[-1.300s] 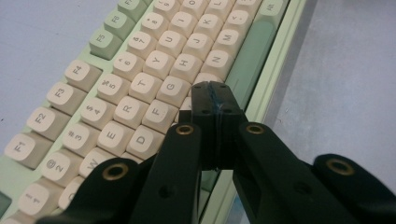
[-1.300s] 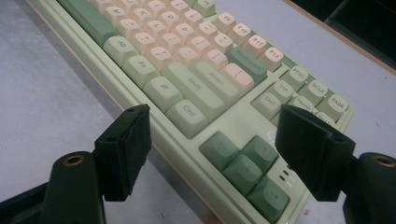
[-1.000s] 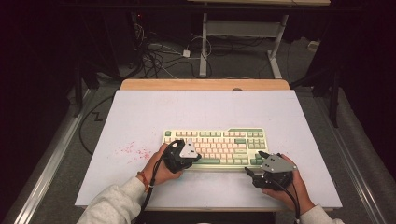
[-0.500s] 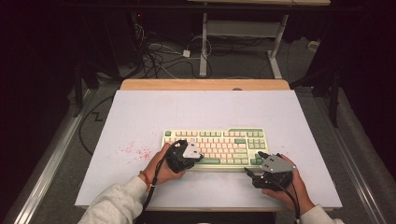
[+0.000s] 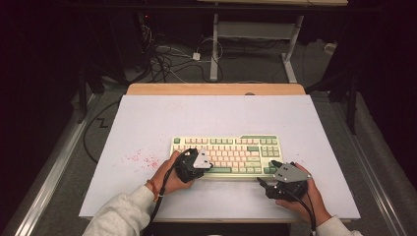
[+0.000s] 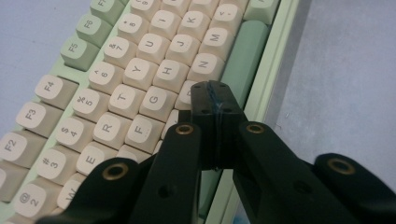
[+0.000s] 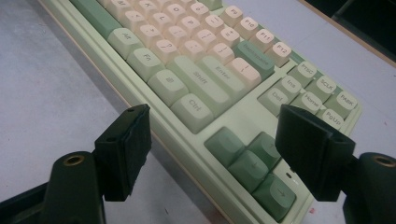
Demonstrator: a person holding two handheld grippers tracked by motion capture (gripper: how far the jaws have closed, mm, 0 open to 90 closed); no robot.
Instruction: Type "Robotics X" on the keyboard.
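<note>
A pale green keyboard (image 5: pixel 231 147) with cream and green keys lies on the white table top, near its front. My left gripper (image 5: pixel 210 166) is shut with nothing between its jaws. In the left gripper view the joined tips (image 6: pixel 215 93) stand over the keyboard (image 6: pixel 140 70), by the N key and the green space bar; whether they touch a key I cannot tell. My right gripper (image 5: pixel 268 173) is open at the keyboard's front right corner. In the right gripper view its jaws (image 7: pixel 212 123) straddle the front edge of the keyboard (image 7: pixel 205 70), near the Ctrl and arrow keys, without touching it.
The white table top (image 5: pixel 147 123) has red specks (image 5: pixel 142 158) left of the keyboard. A wooden strip (image 5: pixel 216 88) runs along its far edge. Cables and a metal frame lie on the floor behind. The person's forearms come in from the near edge.
</note>
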